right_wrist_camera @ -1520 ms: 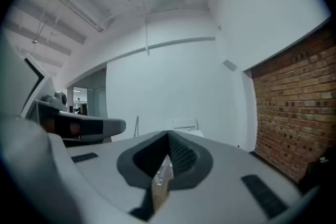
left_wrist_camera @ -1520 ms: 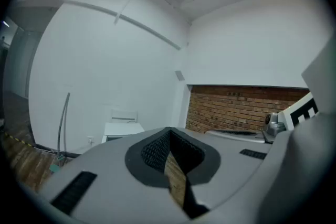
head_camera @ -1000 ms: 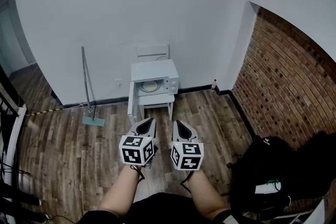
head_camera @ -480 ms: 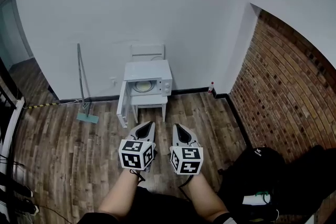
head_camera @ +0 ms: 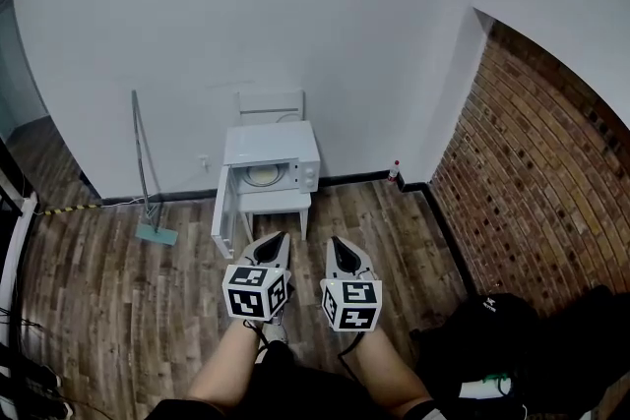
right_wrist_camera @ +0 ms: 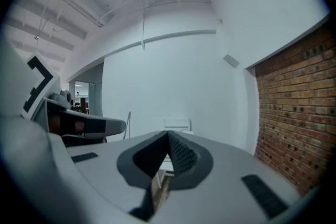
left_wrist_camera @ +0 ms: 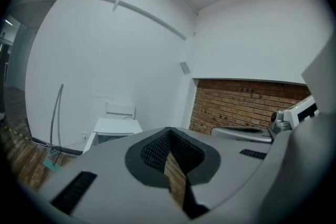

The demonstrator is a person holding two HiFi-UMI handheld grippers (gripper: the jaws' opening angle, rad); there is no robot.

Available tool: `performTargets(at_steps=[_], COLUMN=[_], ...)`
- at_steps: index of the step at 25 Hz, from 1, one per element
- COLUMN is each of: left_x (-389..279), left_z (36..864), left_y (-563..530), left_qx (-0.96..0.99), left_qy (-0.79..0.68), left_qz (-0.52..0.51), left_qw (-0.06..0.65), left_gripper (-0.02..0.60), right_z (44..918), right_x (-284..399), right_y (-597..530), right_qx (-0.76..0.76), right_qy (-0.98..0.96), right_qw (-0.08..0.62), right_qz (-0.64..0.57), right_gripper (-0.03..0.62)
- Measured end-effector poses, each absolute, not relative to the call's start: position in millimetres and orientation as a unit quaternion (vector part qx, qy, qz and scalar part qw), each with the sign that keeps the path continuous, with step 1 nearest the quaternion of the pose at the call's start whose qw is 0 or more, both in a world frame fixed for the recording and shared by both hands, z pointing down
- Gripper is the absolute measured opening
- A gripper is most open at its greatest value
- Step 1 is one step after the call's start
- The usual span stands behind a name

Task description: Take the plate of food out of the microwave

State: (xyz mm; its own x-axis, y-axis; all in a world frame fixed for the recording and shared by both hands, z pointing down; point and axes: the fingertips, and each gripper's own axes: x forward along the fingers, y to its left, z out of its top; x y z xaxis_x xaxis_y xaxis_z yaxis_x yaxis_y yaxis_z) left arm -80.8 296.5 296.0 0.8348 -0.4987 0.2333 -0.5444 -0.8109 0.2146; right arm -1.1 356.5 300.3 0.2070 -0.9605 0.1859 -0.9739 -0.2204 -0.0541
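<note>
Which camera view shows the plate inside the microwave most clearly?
The head view: the microwave stands with its door open, and the plate shows as a pale disc inside. The left gripper view shows only the microwave's top, not the plate. In the right gripper view the microwave is almost wholly hidden, the plate too.

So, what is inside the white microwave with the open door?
Inside the white box-shaped microwave, a pale round plate lies in the cavity. Whether food is on it cannot be told: the plate looks too small from here.
</note>
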Motion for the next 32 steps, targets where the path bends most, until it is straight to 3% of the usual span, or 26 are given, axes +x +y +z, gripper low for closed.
performTargets(at_steps=[13, 32], left_x=[-50.6, -44.1], left_z=[286.8, 342.5], left_y=[127.2, -17.0], left_qx=[0.954, 0.934], left_qy=[-0.242, -0.272], left_qz=[0.075, 0.094], left_qw=[0.161, 0.212], left_gripper=[-0.005, -0.005], right_z=[283.0, 333.0], right_x=[24.9, 56.2], right_y=[192.2, 43.5], right_qx=[0.786, 0.769], right_qy=[-0.610, -0.621], right_qw=[0.052, 0.077], right_qz=[0.085, 0.129], right_gripper=[0.006, 0.006])
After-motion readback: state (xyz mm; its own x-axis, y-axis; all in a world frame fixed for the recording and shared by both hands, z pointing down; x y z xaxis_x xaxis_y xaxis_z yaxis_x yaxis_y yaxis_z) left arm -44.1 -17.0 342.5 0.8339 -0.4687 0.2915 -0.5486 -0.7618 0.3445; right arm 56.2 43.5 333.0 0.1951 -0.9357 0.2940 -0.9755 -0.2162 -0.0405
